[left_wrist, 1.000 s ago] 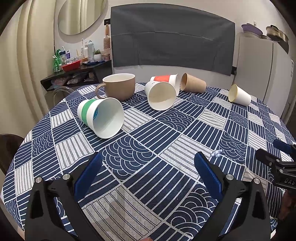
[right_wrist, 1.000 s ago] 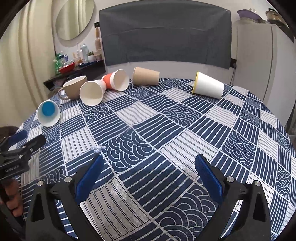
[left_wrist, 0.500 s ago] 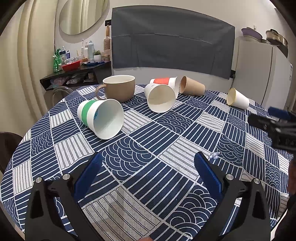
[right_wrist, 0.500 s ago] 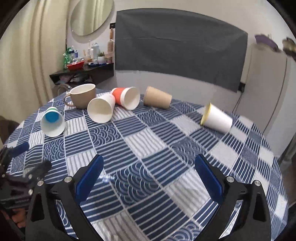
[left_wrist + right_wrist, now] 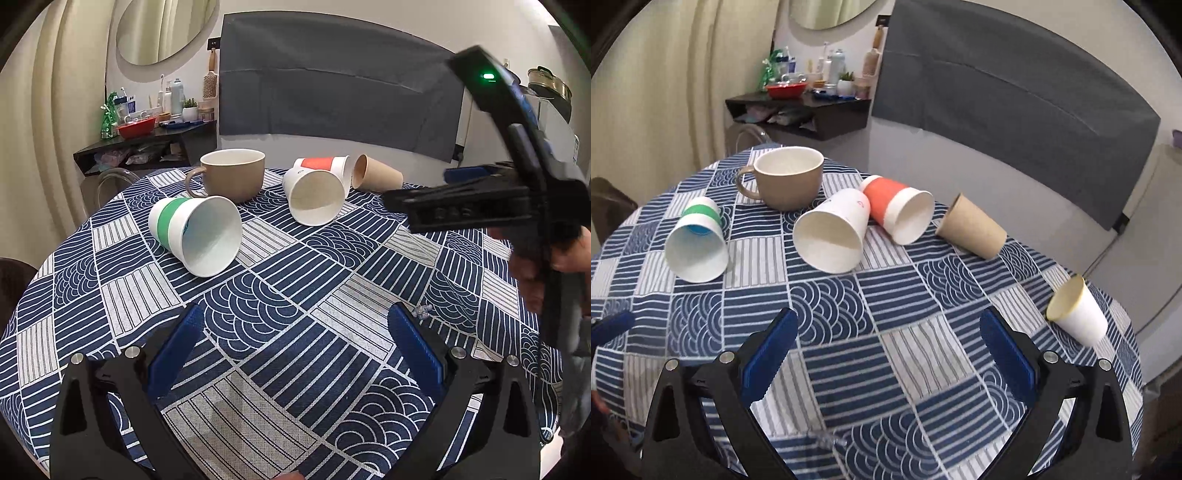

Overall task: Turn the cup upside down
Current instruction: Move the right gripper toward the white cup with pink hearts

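Observation:
Several paper cups lie on their sides on the patterned table (image 5: 280,354): a green-banded cup (image 5: 195,232) (image 5: 696,245), a plain white cup (image 5: 316,197) (image 5: 833,232), an orange-banded cup (image 5: 325,166) (image 5: 899,212), a brown cup (image 5: 376,177) (image 5: 973,230) and a yellow-rimmed cup (image 5: 1076,314). A tan mug (image 5: 229,175) (image 5: 786,175) stands upright at the back. My left gripper (image 5: 295,347) is open and empty over the near table. My right gripper (image 5: 886,350) is open and empty; it also shows at the right of the left wrist view (image 5: 480,199), raised above the table.
A dark shelf (image 5: 147,142) (image 5: 805,107) with bottles and a red bowl stands behind the table at left. A dark grey panel (image 5: 332,92) hangs on the back wall. A small clear scrap (image 5: 423,310) lies on the cloth. A chair back (image 5: 609,210) is at far left.
My right gripper has risen and swung left, now looking down on the cups from higher up. It fills the right of the left wrist view. The left gripper has barely moved.

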A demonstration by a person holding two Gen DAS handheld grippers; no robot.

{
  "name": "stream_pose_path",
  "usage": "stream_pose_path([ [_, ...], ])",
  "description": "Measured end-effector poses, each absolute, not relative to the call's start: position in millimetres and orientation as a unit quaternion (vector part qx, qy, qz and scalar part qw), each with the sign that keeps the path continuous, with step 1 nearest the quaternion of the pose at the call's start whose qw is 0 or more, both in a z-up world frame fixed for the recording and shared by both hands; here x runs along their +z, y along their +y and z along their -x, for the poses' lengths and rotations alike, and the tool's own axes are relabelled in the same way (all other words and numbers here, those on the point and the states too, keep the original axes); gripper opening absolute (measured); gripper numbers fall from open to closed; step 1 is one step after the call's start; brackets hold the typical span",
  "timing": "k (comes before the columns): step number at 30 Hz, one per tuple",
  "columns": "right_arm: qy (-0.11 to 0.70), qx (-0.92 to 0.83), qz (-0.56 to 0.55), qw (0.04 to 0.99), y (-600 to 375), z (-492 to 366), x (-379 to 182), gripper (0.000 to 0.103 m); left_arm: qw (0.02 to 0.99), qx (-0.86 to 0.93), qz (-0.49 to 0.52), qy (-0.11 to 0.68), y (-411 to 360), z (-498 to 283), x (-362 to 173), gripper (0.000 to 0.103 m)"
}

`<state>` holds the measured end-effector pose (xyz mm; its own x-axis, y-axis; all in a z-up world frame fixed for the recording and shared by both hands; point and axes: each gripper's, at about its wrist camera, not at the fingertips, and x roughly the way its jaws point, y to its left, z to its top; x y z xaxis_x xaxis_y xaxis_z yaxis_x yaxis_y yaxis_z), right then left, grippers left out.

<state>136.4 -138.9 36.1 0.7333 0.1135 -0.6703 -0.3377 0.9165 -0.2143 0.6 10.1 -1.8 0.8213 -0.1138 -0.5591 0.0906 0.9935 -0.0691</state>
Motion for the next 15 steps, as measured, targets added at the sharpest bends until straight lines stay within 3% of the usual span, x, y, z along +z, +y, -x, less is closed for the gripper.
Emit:
stream_pose_path([
  [15, 0.374, 0.158, 0.156, 0.9, -125.7, -204.6, 2.8, 0.09, 0.949, -0.04, 0.056, 0.307, 22.7, -6.4, -4.1, 0.097],
])
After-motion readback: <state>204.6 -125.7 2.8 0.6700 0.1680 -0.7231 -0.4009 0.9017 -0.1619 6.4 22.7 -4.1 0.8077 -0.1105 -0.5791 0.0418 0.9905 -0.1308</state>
